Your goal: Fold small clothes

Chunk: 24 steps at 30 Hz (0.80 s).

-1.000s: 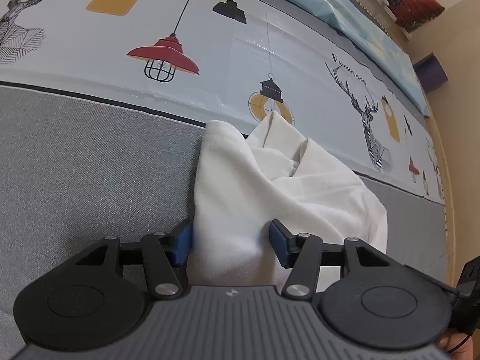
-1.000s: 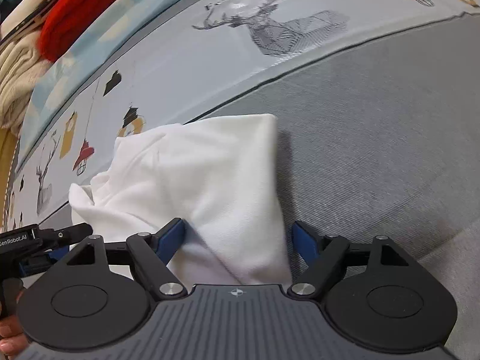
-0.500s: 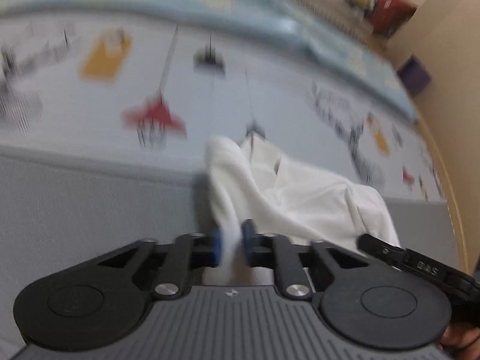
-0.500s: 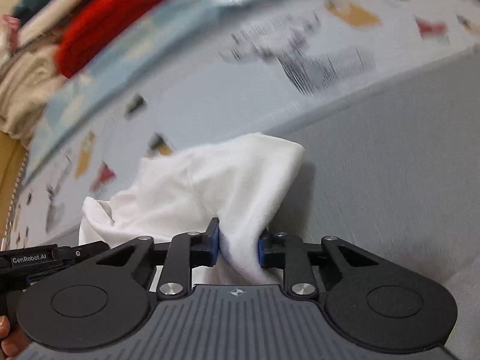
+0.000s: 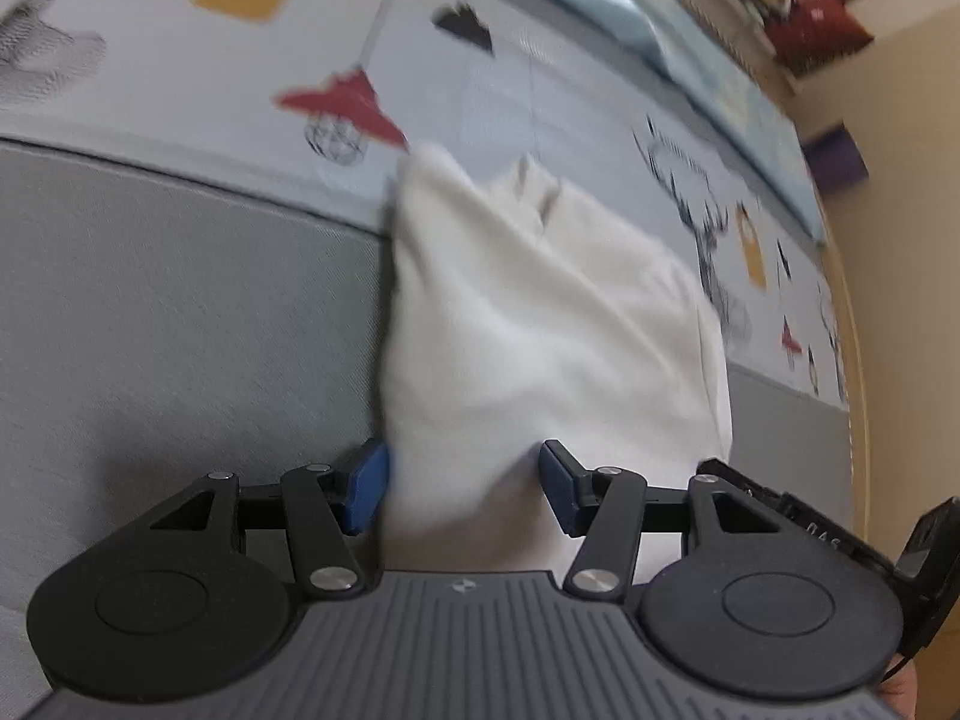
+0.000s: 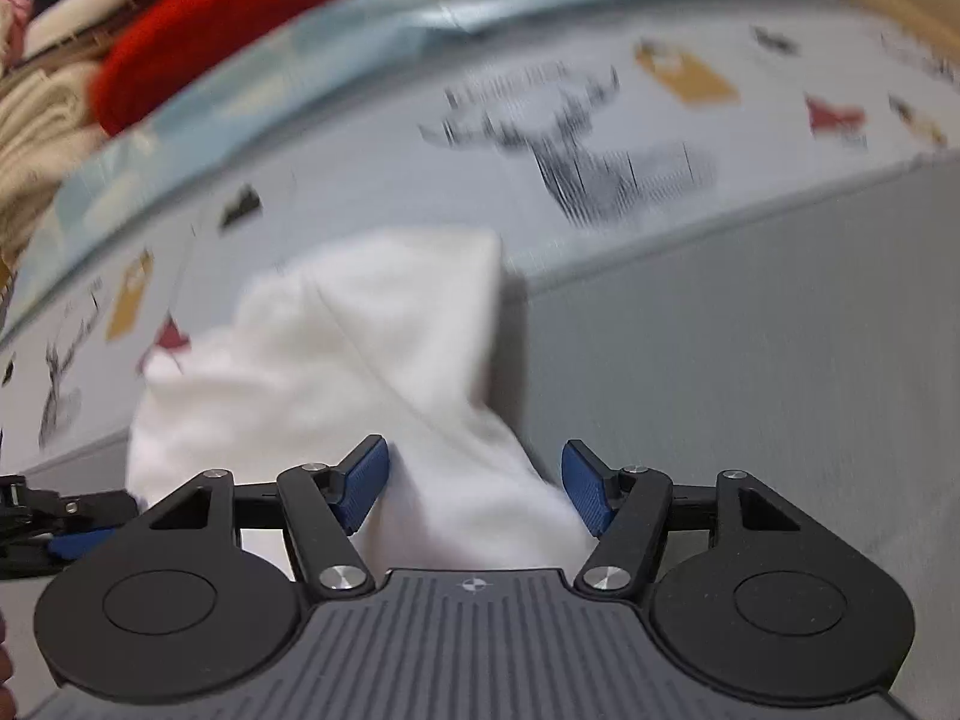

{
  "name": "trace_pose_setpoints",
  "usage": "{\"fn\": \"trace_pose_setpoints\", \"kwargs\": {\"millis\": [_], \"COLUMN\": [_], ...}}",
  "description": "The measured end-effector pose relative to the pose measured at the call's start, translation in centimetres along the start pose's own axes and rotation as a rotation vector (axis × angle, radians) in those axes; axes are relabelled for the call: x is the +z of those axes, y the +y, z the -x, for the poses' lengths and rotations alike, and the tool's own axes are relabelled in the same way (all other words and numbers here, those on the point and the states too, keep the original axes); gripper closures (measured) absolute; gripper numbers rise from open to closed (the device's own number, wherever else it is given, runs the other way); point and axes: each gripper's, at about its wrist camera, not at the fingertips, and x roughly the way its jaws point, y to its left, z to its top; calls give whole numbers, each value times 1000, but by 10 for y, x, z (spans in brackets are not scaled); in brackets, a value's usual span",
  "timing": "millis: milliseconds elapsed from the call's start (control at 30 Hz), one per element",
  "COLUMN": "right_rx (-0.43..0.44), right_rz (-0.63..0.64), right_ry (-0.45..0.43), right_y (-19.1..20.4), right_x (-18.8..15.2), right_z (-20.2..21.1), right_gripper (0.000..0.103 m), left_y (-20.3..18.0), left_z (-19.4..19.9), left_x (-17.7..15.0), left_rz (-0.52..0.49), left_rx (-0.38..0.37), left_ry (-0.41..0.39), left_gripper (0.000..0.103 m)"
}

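Note:
A small white garment (image 5: pixel 540 324) lies bunched on the grey cloth, its far end over the printed sheet. It also shows in the right wrist view (image 6: pixel 360 360). My left gripper (image 5: pixel 462 492) is open, its blue pads apart on either side of the garment's near edge. My right gripper (image 6: pixel 474 492) is open too, with the near fold of the garment between its pads. The right gripper's body shows at the lower right of the left wrist view (image 5: pixel 840 534); the left gripper's tip shows at the left edge of the right wrist view (image 6: pixel 66 516).
The grey cloth (image 5: pixel 180 312) covers the near surface. A printed sheet (image 5: pixel 540 90) with lamps and deer lies behind. A red item (image 6: pixel 228 36) and beige knitwear (image 6: pixel 36 138) are piled at the far left of the right wrist view. A purple box (image 5: pixel 837 159) stands far right.
Both grippers were shut on the garment's near edge half a second ago; both have now opened. The garment has dropped back onto the cloth. The views are motion-blurred.

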Motion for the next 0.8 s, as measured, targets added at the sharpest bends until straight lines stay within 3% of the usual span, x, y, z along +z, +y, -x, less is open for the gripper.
{"fn": "trace_pose_setpoints", "kwargs": {"millis": [233,333,433,500,533,567,667,733,800], "right_rx": [29,33,48,81,120,145,174,194,173], "right_rz": [-28,-52,-79,-98,-96,-89,-50,-10,41], "right_ry": [27,78,177,186,177,157,49,8,-5], "right_y": [-8,-13,-16,-15,-11,-6,16,30,45], "right_x": [-9,-14,-21,-21,-20,-18,-16,-16,-20], "right_z": [13,15,3,-1,-2,-2,0,-2,-4], "right_gripper": [36,34,31,41,63,75,81,80,72], "left_y": [1,-2,-4,-10,-15,-20,-25,-17,-7], "left_z": [-21,-22,-20,-13,-7,1,25,36,44], "left_x": [-3,-5,-3,-1,0,0,3,8,12], "left_rz": [21,-8,-20,-41,-64,-94,-141,-109,-67], "left_rx": [54,60,59,50,48,53,70,107,150], "left_ry": [9,-3,-25,-71,-107,-158,-286,-330,-357], "left_gripper": [40,41,58,73,74,74,72,65,60]}}
